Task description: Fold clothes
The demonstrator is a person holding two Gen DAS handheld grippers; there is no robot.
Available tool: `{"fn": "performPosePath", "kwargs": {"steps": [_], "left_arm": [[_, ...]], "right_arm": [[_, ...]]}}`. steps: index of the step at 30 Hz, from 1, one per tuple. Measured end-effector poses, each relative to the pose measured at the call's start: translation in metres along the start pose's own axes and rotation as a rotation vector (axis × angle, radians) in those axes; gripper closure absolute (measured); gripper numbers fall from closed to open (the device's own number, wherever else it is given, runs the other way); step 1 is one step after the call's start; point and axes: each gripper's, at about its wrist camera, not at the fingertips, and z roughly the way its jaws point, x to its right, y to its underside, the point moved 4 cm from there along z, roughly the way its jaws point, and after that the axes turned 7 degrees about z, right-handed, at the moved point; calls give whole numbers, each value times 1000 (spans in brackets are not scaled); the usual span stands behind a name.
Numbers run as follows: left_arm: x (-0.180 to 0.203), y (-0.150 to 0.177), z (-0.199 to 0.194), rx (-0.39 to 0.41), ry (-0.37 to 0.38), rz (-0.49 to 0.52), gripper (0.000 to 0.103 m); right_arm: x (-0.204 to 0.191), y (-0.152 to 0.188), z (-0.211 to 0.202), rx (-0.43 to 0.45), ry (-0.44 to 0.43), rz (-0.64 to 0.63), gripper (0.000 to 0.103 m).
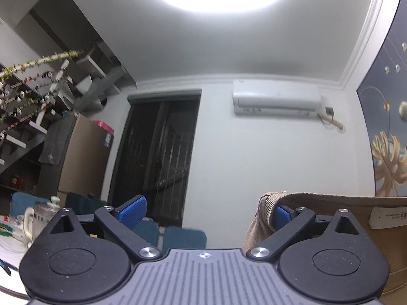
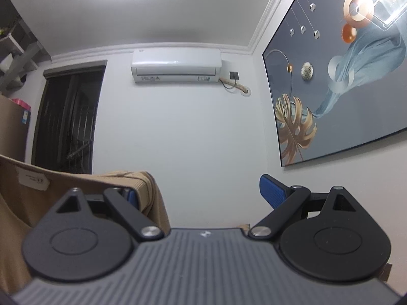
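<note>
A tan ribbed garment [image 1: 328, 206] hangs stretched between my two grippers, its white neck label [image 1: 389, 217] facing the camera. In the left wrist view my left gripper [image 1: 206, 211] stands wide open and the cloth's edge is draped over its right blue finger [image 1: 282, 214]. Its left finger [image 1: 133, 211] is bare. In the right wrist view the same garment [image 2: 76, 180] is hooked over the left finger [image 2: 131, 195] of my right gripper [image 2: 201, 193], which is also wide open. Nothing lies between either pair of pads. Both grippers point slightly upward at the far wall.
An air conditioner [image 1: 276, 100] hangs on the white wall beside a dark barred door [image 1: 157, 152]. A large painting [image 2: 343, 81] covers the right wall. At lower left are a table edge with a glass jug [image 1: 42, 216], blue chairs [image 1: 184, 237] and a brown fridge [image 1: 84, 152].
</note>
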Motion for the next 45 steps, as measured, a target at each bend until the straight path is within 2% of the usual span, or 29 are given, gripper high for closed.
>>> {"fn": "performPosePath", "kwargs": {"steps": [2,7,13,16,20,23,25,28,32,35,37,40,45], "left_arm": [[10,22,20,-53,18,10,4],[52,106,96,-148,39,43,4],[103,235,234,-295,28,68,3],[127,305,304,-359,17,62,3],[164,410,400,-422,10,80,3],[192,511,463,-503,23,121,3],[208,581,496,-568,41,147,3],[230,681,533,-724,86,189,5],[249,783,551,-947,213,237,5],[258,819,545,-1015,282,277,5],[257,817,540,-1004,326,278,3],[248,795,528,-962,346,251,1],[221,746,486,-880,336,170,0]], "right_arm": [[5,18,17,-63,9,-1,11],[13,87,88,-208,35,27,11],[22,201,214,-374,39,46,11],[21,262,282,-423,46,39,11],[21,356,370,-460,59,10,11],[26,440,436,-516,70,-6,11],[30,502,473,-593,76,-11,11],[32,591,505,-738,88,-36,11],[30,690,520,-969,62,-32,11],[21,737,517,-1106,22,-25,11],[15,738,513,-1114,-18,-10,11],[17,718,505,-1053,-22,42,11],[24,652,459,-920,13,129,11]]}}
